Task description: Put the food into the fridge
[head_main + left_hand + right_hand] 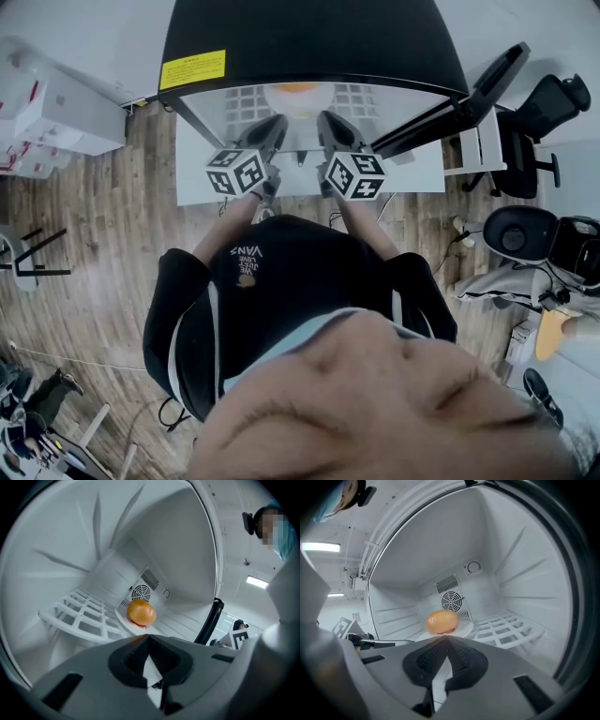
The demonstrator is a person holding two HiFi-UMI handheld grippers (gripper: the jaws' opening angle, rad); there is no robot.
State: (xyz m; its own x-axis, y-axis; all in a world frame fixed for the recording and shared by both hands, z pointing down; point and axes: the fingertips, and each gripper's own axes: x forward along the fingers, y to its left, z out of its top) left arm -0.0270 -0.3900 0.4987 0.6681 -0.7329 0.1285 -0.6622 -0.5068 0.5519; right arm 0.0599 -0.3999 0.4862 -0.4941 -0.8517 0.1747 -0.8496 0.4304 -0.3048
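Orange-brown bun point(141, 612), looks like a burger with something reddish peeking out underneath; it's sitting on a white plate point(465, 629) inside the fridge point(525, 550), just in front of the round fan grille point(451, 601) on the back wall and right beside the white rack point(79, 616); so the food part of the job looks done to me, and the door point(473, 94) is hanging wide open.

Left gripper point(149, 637) has its jaws clenched together with nothing in them; right gripper point(446, 638) same deal, pinched closed on thin air; both are aimed into the fridge, short of the plate and not touching it.

Handling-wise, my guess: the bun is light and squishy, so pinching it directly would dent it or slide the top off; it's also rounded and a bit glossy, not much for flat pads to bite on. The plate looks stiff, smooth, probably slippery and chippable; if anything needs nudging deeper, I'd grab the plate by its near rim, one jaw over and one under, and keep it level so the burger doesn't roll; gentle squeeze only. A two-handed hold on opposite rims would be safer than one.
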